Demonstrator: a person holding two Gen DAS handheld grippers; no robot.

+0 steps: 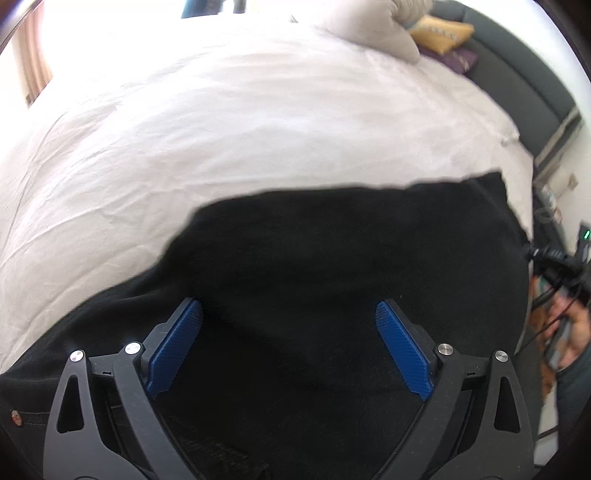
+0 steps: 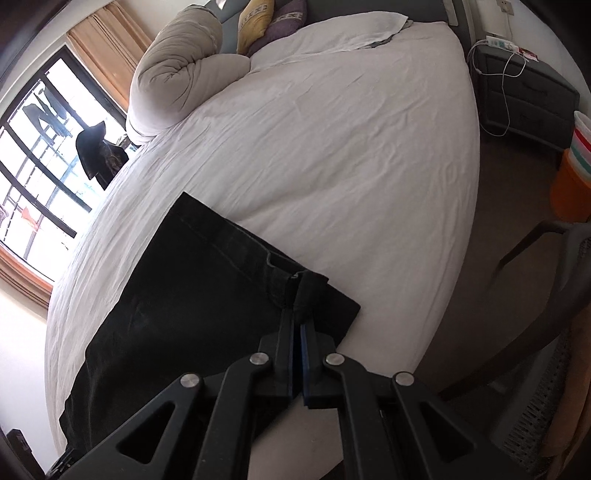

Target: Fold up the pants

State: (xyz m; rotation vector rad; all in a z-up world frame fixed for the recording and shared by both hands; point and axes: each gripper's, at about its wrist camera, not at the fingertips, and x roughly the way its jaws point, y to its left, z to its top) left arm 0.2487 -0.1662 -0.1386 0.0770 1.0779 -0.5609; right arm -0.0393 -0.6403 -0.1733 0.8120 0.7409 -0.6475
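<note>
Black pants (image 1: pixel 332 251) lie on the white bed (image 1: pixel 221 129), with one layer folded over. My left gripper (image 1: pixel 289 314) is open, its blue pads (image 1: pixel 173 347) spread wide just above the black fabric, holding nothing. In the right wrist view the pants (image 2: pixel 192 295) stretch from the near edge of the bed (image 2: pixel 351 147) toward the window side. My right gripper (image 2: pixel 298 317) is shut on the pants' cloth near a seam at their right corner.
A rolled grey duvet (image 2: pixel 177 74) and yellow and purple pillows (image 2: pixel 255 22) lie at the bed's head. A dark nightstand (image 2: pixel 524 92) with cables stands right of the bed. An orange bin (image 2: pixel 569 184) and chair sit on the floor.
</note>
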